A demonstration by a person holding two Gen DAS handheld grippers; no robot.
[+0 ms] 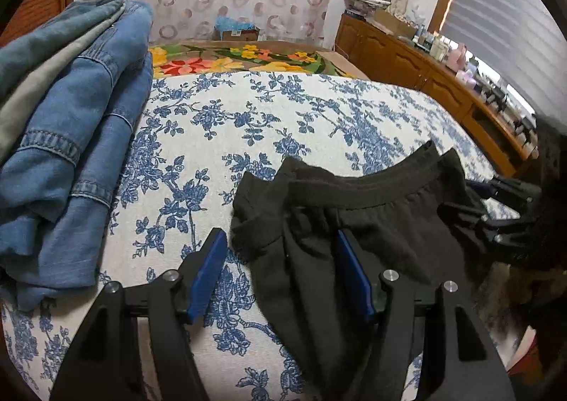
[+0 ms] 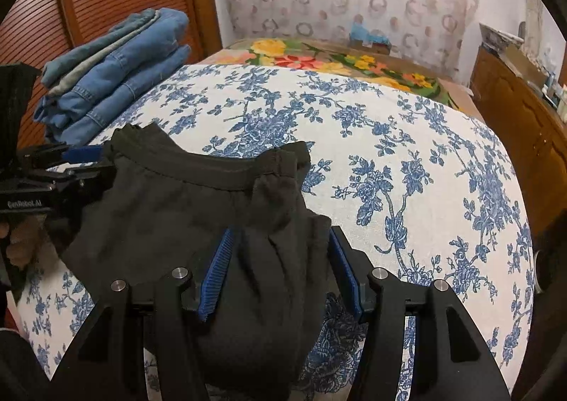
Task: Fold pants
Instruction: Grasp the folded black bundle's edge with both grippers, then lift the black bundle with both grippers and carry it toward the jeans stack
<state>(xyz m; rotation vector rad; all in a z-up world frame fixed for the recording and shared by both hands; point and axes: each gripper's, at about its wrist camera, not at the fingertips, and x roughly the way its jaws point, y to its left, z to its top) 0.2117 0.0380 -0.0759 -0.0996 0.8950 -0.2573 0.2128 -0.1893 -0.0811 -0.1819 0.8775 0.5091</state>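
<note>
We note a bed [image 1: 290,117] under a white cover printed with blue flowers, filling most of both views; a band of bright floral blanket [image 1: 248,59] lies along its far edge. A stack of folded denim jeans [image 1: 71,139] sits at the bed's far left corner. Black pants [image 1: 354,224] lie bunched at the near edge of the bed, waistband [image 1: 372,188] arched upward and facing away from us. Left gripper [image 1: 283,280]: jaws wide apart, blue pads showing; a fold of the pants' left side hangs between them, cloth against the right-hand pad, while the left-hand pad stands clear over bare cover. We see no pinch there. Right gripper [image 2: 280,277]: jaws also spread wide, with a thick bundle of the pants' right side filling the gap and touching both blue pads; whether it is squeezing the cloth or merely straddling it we cannot tell. In the right wrist view the left gripper appears at the left border beside the waistband's end, its tips partly behind cloth. The pants' legs run down under both tools and are cut off by the frame. A wooden sideboard [image 1: 425,71] stands beyond the bed's right edge, its clutter too small to identify.
</note>
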